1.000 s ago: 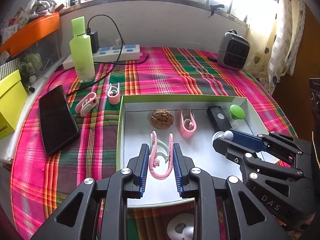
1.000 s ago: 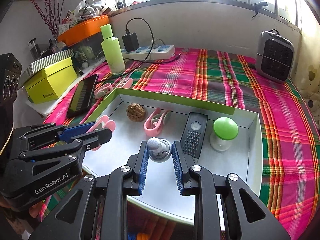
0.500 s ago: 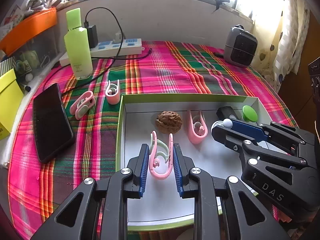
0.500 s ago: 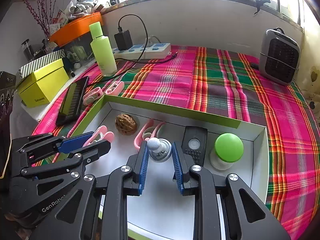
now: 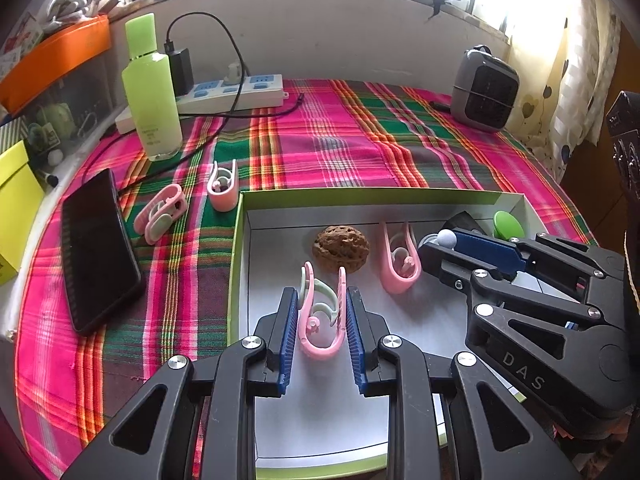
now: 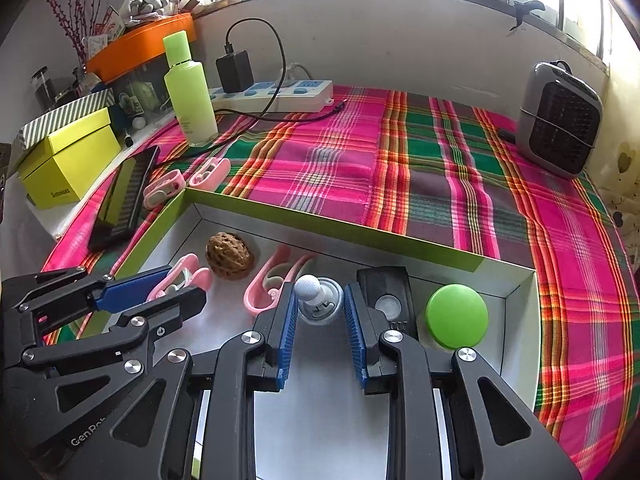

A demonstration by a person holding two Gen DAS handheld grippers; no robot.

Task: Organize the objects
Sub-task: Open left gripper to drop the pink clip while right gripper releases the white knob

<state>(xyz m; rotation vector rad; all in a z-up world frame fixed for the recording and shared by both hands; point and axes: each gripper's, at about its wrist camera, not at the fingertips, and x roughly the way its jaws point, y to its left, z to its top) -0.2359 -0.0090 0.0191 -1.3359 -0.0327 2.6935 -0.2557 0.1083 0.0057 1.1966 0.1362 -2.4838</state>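
A green-rimmed white box (image 5: 239, 240) lies on the plaid cloth. My left gripper (image 5: 322, 312) is shut on a pink clip (image 5: 320, 320) over the box's left part. My right gripper (image 6: 320, 308) is shut on a grey round knob piece (image 6: 320, 300) over the box's middle. In the box lie a walnut (image 5: 340, 246), a second pink clip (image 5: 396, 260), a black remote (image 6: 390, 296) and a green-capped piece (image 6: 456, 316). Two more pink clips (image 5: 160, 216) (image 5: 222, 186) lie on the cloth left of the box.
A black phone (image 5: 96, 248) lies at the left. A green bottle (image 5: 150, 88), a power strip (image 5: 224, 92) with charger and a grey heater (image 5: 482, 90) stand at the back. A yellow box (image 6: 68, 156) sits at the far left edge.
Both grippers have moved forward and lower over the box, still holding their objects. The box contents have not moved.
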